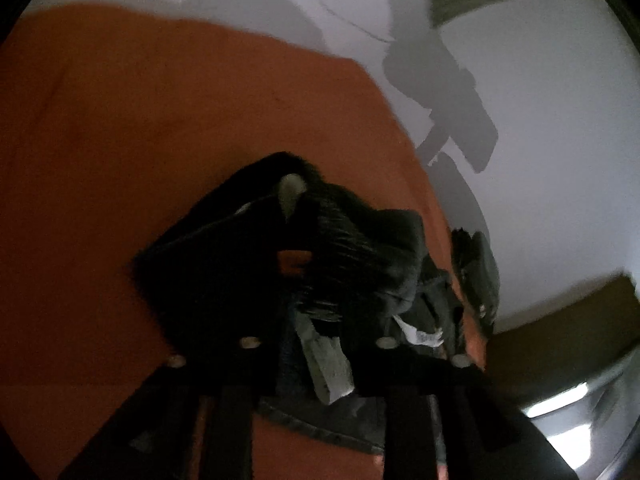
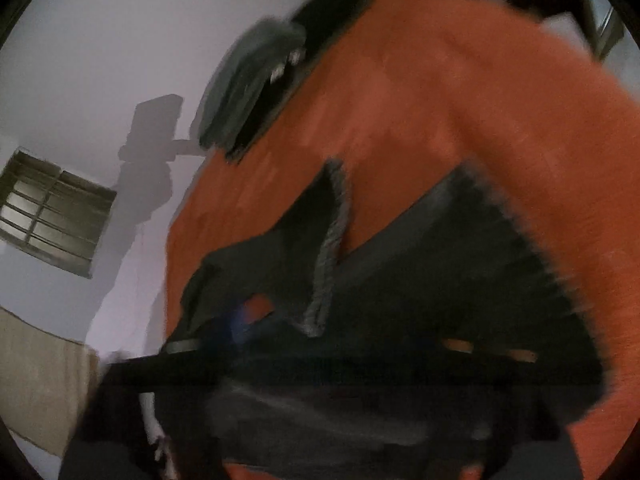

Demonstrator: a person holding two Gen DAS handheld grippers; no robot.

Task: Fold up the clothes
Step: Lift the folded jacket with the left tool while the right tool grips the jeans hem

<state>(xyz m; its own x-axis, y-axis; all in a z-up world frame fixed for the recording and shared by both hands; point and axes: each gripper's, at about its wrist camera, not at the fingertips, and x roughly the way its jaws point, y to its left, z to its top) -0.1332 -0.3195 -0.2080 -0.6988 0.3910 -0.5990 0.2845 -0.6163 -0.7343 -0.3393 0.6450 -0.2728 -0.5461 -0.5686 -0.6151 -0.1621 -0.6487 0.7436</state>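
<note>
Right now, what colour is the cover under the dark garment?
Orange cover, plain; clearest in the left wrist view, beneath the dark garment.

Pale wall (image 2: 100, 40), barred window (image 2: 52, 216)

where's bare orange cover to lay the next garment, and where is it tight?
Free: the wide orange cloth cover left of and beyond the crumpled black garment, up to the white wall. In the right wrist view, bare orange also runs right of the garment. Crowded: the edge by the wall, where a folded grey-and-black pile sits, and around the garment itself.
</note>
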